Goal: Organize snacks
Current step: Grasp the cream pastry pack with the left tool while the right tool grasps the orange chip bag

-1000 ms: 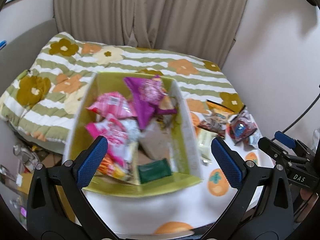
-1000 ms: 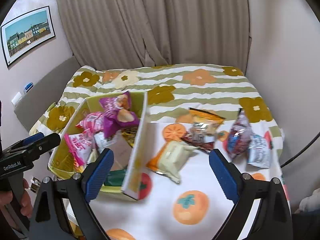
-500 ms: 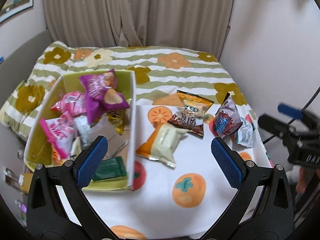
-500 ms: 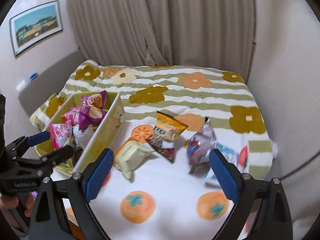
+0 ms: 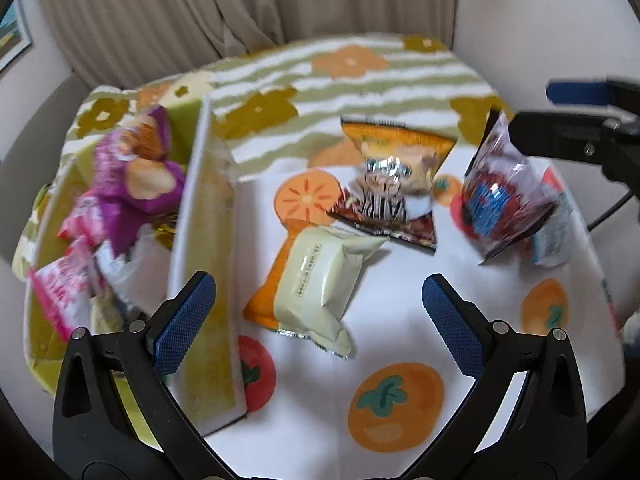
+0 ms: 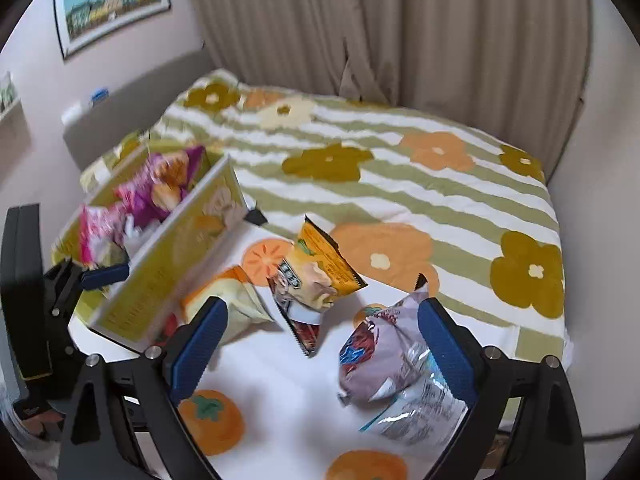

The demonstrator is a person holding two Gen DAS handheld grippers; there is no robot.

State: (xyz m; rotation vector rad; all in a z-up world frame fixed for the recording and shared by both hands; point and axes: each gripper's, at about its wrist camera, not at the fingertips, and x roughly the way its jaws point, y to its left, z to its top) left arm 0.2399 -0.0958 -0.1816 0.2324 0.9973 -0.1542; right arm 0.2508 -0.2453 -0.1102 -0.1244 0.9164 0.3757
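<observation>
A yellow-green box [image 5: 208,248] [image 6: 172,256] stands at the left, holding several snack bags, a purple one [image 5: 132,176] on top. Loose on the white fruit-print cloth [image 5: 360,360] lie a cream and orange packet [image 5: 316,284] [image 6: 236,300], an orange and brown bag [image 5: 396,180] [image 6: 316,276], a grey-purple bag [image 5: 504,196] [image 6: 380,352] and a clear white packet [image 6: 420,404]. My left gripper [image 5: 318,322] is open and empty above the cream packet. My right gripper [image 6: 322,350] is open and empty, over the grey-purple bag.
The cloth lies on a bed with a green-striped flower blanket [image 6: 400,168]. Beige curtains [image 6: 400,28] and walls close the back and right. A framed picture [image 6: 112,4] hangs at the left. The bed's edge drops off at the right [image 6: 568,344].
Both grippers have swung right from the box toward the loose snacks. The left now faces the cream packet; the right has closed in on the grey-purple bag. Both stay open.
</observation>
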